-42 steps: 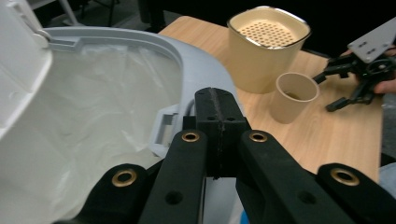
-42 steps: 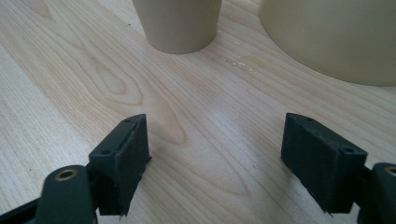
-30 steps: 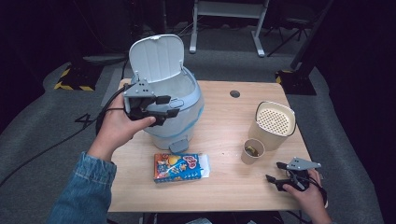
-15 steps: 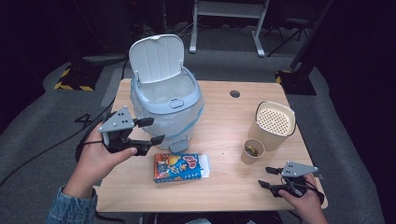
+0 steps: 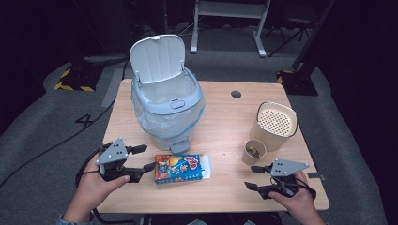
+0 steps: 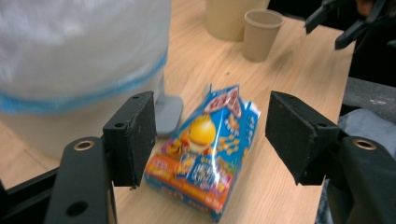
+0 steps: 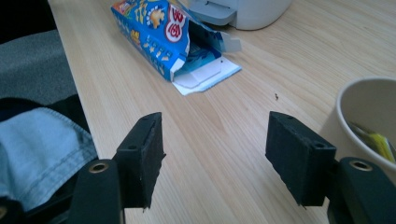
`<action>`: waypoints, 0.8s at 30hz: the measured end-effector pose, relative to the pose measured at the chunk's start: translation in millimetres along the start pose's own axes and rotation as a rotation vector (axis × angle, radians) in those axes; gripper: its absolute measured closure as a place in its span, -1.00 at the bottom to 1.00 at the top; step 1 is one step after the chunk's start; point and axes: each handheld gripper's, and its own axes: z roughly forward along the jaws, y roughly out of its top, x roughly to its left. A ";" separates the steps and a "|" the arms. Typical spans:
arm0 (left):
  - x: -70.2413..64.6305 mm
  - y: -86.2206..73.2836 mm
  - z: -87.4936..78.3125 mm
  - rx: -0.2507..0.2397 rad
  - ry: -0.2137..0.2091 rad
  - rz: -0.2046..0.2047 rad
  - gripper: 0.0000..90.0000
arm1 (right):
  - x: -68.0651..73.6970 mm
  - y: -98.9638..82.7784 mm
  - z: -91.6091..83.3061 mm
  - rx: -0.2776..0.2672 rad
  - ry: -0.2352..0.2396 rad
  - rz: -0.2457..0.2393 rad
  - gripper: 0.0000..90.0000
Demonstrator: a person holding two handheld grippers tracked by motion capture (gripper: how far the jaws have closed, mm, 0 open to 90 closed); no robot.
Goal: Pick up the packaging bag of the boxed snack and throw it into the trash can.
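A blue and orange snack box (image 5: 182, 168) lies flat on the wooden table (image 5: 225, 117), in front of the pedal bin (image 5: 166, 101), whose lid stands up. My left gripper (image 5: 146, 158) is low at the box's left end, pointing at it. Its jaws have just been opening and stand open. In the left gripper view the box (image 6: 208, 149) lies just ahead of my left gripper (image 6: 210, 140), untouched by the pads. My right gripper (image 5: 250, 177) hovers near the front right edge. Its jaws have just been closing but are still open and empty. In the right gripper view my right gripper (image 7: 215, 154) is over bare wood, with the box's open flap end (image 7: 159, 32) farther off.
A paper cup (image 5: 255, 151) with scraps inside stands beside a beige container (image 5: 276, 124) with a perforated lid, at the right. The cup's rim (image 7: 369, 121) is close to my right jaw. A bin pedal (image 6: 168, 109) sticks out next to the box. A cable hole (image 5: 236, 94) lies farther back.
My left hand has come down from the front of the bin to table level, left of the snack box. My right hand has shifted a little to the left near the front edge.
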 end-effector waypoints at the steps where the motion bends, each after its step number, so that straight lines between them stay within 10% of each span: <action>1: 0.9 -6.4 1.8 0.004 0.005 -0.016 -0.22 | 0.7 3.3 3.1 0.000 -0.004 0.007 -0.17; 13: 15.9 -73.1 18.7 0.151 0.053 -0.119 -0.20 | -0.9 41.4 36.0 0.018 0.026 -0.008 -0.18; 24: 28.1 -99.7 41.8 0.244 0.082 -0.105 -0.24 | 0.5 67.8 89.5 0.069 0.080 -0.033 -0.02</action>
